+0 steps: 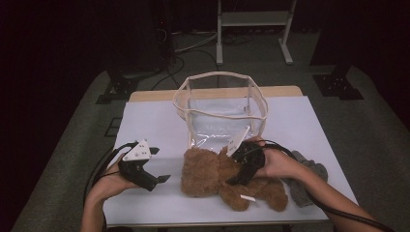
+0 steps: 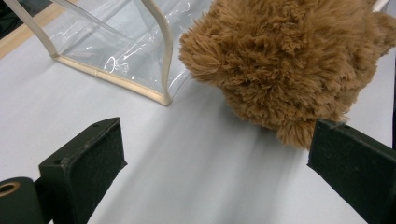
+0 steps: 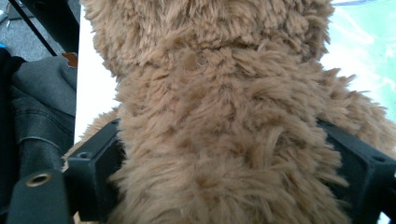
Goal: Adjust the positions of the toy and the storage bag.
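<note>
I have the bear (image 1: 227, 176) lying on the white table (image 1: 154, 125), at about 6 o'clock from the clear bag (image 1: 220, 108) and just in front of it. My right gripper (image 1: 241, 176) sits over the bear's middle; in the right gripper view its jaws stand at their widest on either side of the body (image 3: 224, 140), with fur pressed against both pads, so I read it as gripping the bear. My left gripper (image 1: 159, 180) hovers at 9 o'clock from the bear, near its head. In the left gripper view its jaws are spread wide with bare table between them, the head (image 2: 285, 60) just beyond the far pad. A grey cloth (image 1: 304, 181) lies at 3 o'clock from the bear.
</note>
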A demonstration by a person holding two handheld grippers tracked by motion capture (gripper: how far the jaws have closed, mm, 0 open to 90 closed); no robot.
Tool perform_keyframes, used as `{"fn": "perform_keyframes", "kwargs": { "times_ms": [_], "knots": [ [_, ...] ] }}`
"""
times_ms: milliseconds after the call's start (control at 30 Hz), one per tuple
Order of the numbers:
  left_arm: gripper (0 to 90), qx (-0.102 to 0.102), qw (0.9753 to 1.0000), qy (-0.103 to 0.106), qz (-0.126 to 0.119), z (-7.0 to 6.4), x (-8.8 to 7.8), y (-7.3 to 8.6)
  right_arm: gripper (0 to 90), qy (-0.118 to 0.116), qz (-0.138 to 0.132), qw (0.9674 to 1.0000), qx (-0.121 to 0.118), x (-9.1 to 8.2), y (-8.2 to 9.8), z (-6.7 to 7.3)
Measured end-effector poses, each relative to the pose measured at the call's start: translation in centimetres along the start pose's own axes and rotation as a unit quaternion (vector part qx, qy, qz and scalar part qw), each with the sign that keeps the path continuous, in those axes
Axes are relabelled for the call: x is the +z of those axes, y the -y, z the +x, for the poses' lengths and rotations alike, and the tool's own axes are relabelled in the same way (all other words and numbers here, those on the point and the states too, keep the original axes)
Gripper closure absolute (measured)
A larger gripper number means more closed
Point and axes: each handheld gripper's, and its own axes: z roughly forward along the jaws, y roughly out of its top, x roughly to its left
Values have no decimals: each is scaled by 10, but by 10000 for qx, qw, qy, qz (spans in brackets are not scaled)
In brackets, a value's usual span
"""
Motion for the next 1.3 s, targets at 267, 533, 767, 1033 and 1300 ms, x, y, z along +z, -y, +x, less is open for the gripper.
{"fn": "perform_keyframes", "kwargs": {
  "times_ms": [267,533,767,1033,1300],
  "knots": [
    [29,-3,10000,8,15,0,0,0,94,81,0,10000,-50,2,0,4],
    [29,-27,10000,23,2,0,1,0,62,195,76,9997,-143,6,0,8],
    [29,-11,10000,26,-4,-1,1,1,78,220,239,9995,-47,9,-1,6],
    [30,-9,10000,29,2,0,1,1,245,229,307,9993,25,6,-2,5],
    [30,-29,10000,8,0,1,0,2,394,196,333,9992,29,-1,-4,4]
  ]
}}
